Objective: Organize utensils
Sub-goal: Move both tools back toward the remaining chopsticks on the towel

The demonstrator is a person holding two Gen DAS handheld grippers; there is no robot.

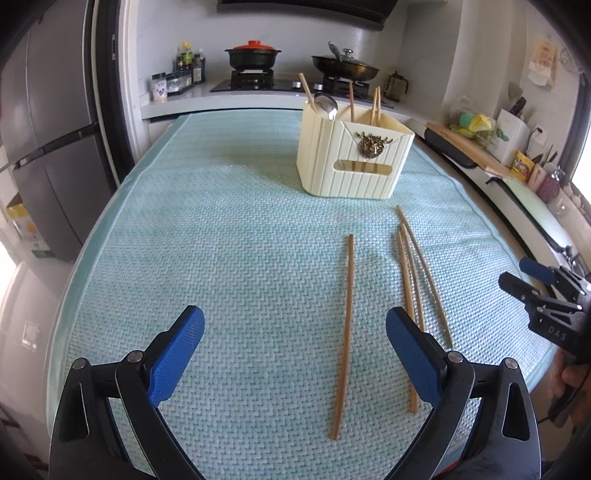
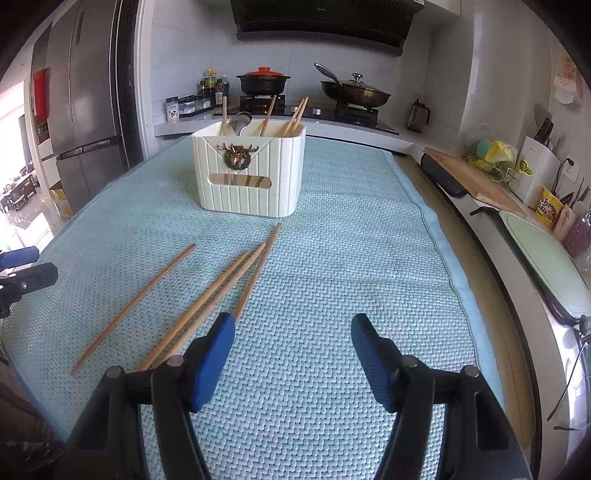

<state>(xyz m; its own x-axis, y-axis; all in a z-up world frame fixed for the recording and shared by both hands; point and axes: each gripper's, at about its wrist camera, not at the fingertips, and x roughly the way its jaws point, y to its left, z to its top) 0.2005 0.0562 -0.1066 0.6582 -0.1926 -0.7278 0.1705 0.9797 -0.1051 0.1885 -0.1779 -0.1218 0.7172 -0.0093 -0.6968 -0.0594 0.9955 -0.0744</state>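
The left tongs (image 1: pixel 295 356) stand wide apart with nothing between the blue pads (image 1: pixel 177 354), hovering low over the pale green mat (image 1: pixel 221 221) that covers the counter (image 2: pixel 476 266); they touch nothing, though the right pad hides part of a chopstick behind it. Their pose is level and forward, aimed up the mat toward the cream utensil holder (image 1: pixel 351 162). Just right of the gap's middle lies a single chopstick (image 1: pixel 343 332), running lengthwise, and further right a loose group of three chopsticks (image 1: pixel 417 273) fans out, close together and partly crossing. The holder stands upright beyond them, with several chopsticks and a metal spoon (image 1: pixel 327 105) upright inside. The right tongs (image 2: pixel 293 356) are likewise spread wide and grip nothing, held low over bare mat to the right of all the loose chopsticks, tilted slightly down. The left wrist view catches the right tongs at its far right edge with part of the person's hand (image 1: pixel 565 380) on the handle; the right wrist view shows the left tongs only as a blue tip at its left edge. The right view alone shows the mat's right border, the bare counter strip beside it, and the range hood (image 2: pixel 321 22) above the stove (image 2: pixel 306 110).
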